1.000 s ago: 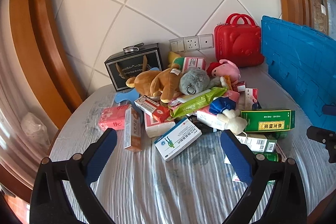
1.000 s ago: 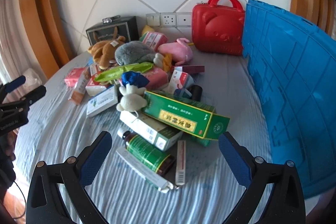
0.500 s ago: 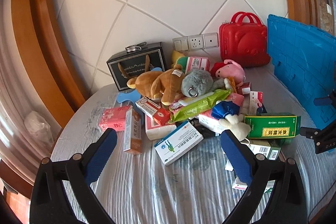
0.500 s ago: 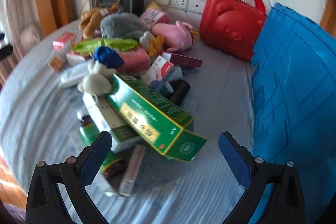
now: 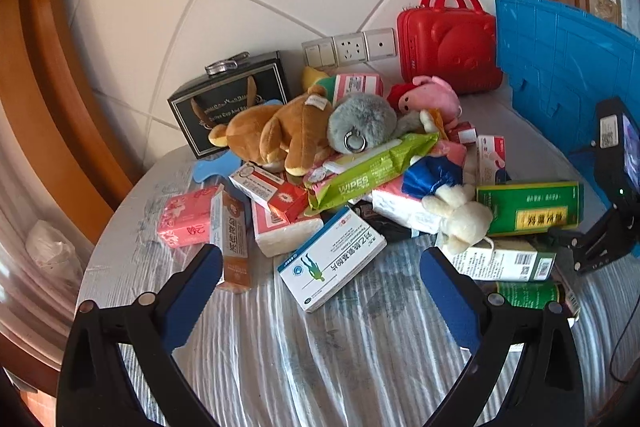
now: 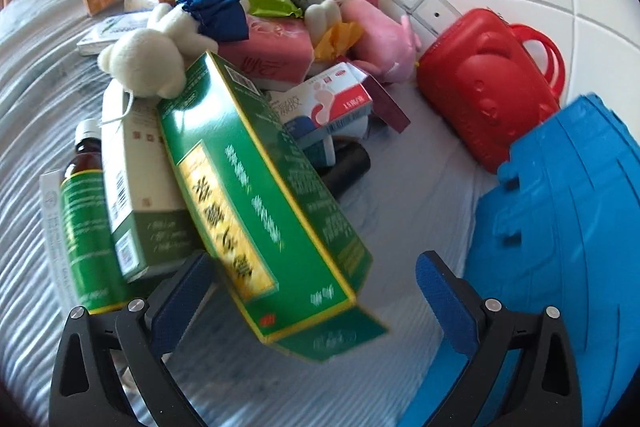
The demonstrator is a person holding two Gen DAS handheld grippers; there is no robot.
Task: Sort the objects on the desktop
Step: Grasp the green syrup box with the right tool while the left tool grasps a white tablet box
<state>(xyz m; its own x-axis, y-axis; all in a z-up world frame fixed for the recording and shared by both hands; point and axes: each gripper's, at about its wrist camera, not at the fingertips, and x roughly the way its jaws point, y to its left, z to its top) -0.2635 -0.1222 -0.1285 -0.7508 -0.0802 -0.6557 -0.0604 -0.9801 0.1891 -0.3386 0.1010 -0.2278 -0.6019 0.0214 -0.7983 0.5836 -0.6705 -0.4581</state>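
Green box [image 6: 256, 187]: print blurred by motion, unreadable; near end hides part of the left finger of the right hand-held gripper [image 6: 312, 299].
Brown bottle [image 6: 86, 227]: label smeared, partly behind the white-green box [image 6: 136, 187].
Blue crate [image 6: 560, 227]: cut off by frame edge.

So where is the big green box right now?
The big green box lies on the right edge of the pile, on the white-and-green carton, its near end between the open right gripper fingers; the white plush rests at its far end.
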